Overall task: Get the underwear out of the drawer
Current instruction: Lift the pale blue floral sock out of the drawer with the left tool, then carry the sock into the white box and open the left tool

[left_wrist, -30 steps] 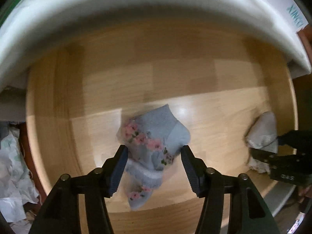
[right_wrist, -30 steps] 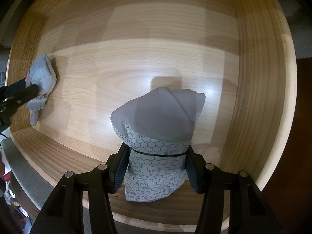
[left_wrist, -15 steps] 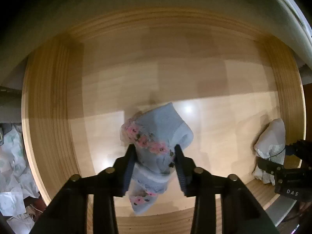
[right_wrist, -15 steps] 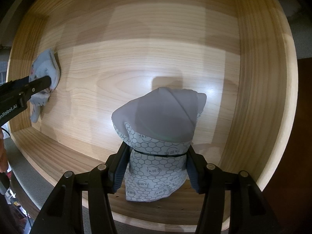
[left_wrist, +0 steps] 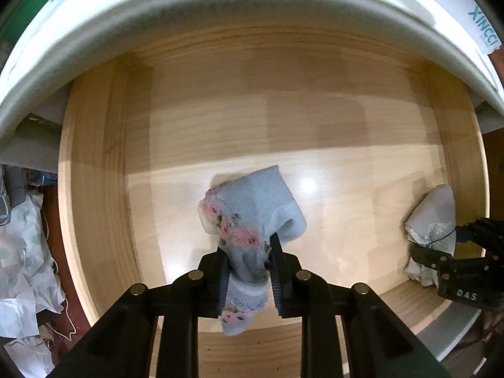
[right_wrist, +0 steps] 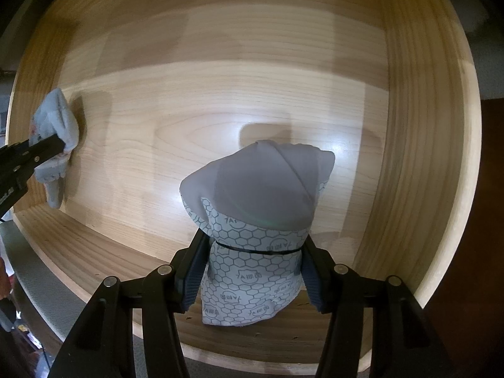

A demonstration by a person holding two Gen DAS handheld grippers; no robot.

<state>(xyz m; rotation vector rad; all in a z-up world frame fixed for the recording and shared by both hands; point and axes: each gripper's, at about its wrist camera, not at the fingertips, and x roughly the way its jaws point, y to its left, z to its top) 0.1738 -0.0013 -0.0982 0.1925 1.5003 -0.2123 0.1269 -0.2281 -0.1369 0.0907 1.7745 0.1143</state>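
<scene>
Drawer (left_wrist: 94, 189) of pale wood with straight grain fills both views, its floor glossy enough to throw back a bright lamp spot. Only the left wrist view shows what lies beyond it: a broad white rounded edge (left_wrist: 220, 9) curving over the drawer's far side, with teal lettering at its right end, and crumpled pale cloth or paper (left_wrist: 22, 252) outside the drawer's left wall. Only the right wrist view shows the drawer's right wall (right_wrist: 425, 126) in full, with its strong parallel grain lines.

Inside the drawer, near its front wall, sit two folded pieces of underwear. The grey underwear (right_wrist: 261, 220) is a smooth bundle, plain grey at the top and printed with dark hexagons lower down, bound by a thin black band. The right gripper (right_wrist: 252, 271) clamps it, both dark ribbed pads pressing its sides. In the left wrist view this bundle shows only as a small pale lump at the drawer's right end.

The blue underwear (left_wrist: 252, 220) is a soft knit, with a band of pink flowers and a scalloped lace hem. The left gripper (left_wrist: 249, 271) is closed tight on its middle, the fabric pinched narrow between the pads. In the right wrist view it appears at the drawer's left end, its flowers barely visible.
</scene>
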